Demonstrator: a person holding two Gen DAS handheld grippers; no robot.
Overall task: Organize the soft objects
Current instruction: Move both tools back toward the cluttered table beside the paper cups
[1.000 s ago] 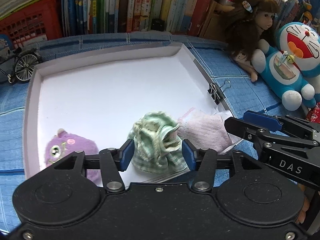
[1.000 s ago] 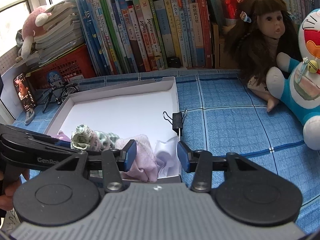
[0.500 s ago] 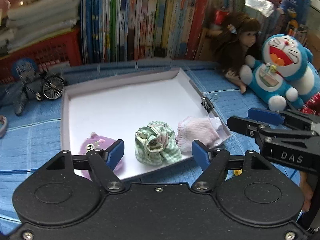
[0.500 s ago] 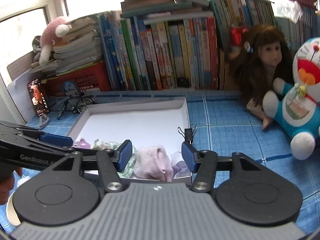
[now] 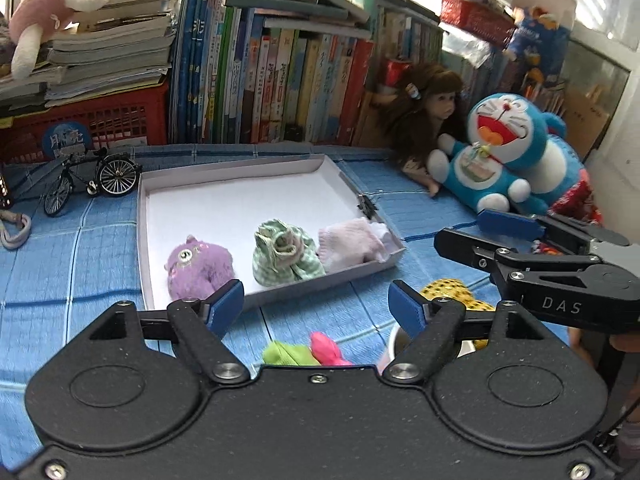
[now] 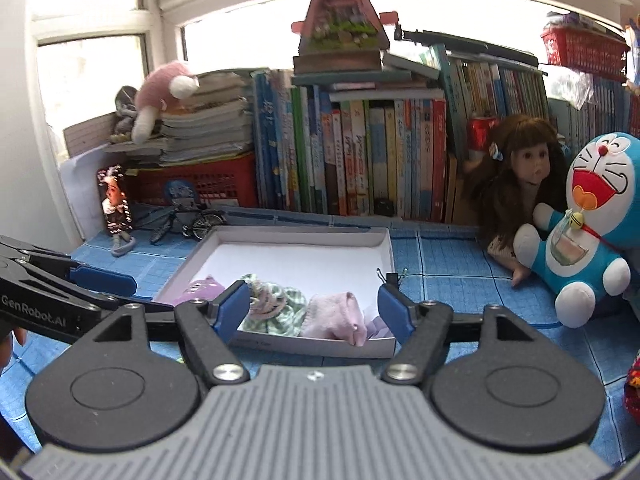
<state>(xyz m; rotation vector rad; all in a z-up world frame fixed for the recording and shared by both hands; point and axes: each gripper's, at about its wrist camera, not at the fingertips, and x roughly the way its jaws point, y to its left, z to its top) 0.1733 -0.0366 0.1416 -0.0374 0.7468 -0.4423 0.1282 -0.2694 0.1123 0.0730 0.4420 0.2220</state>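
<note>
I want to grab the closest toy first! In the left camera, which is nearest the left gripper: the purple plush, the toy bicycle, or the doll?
From the left gripper:
1. Purple plush, in the white tray's near left corner.
2. Toy bicycle, outside the tray, far left.
3. Doll, far right, against the books.

Both wrist cameras look forward from just above the surface toward the bookshelf, sharing the nearby tray [image 5: 146, 240] [image 6: 384, 248].

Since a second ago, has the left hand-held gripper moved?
Yes. The left hand-held gripper has pulled back from the white tray; the green cloth once between its fingers now lies well ahead.
</note>
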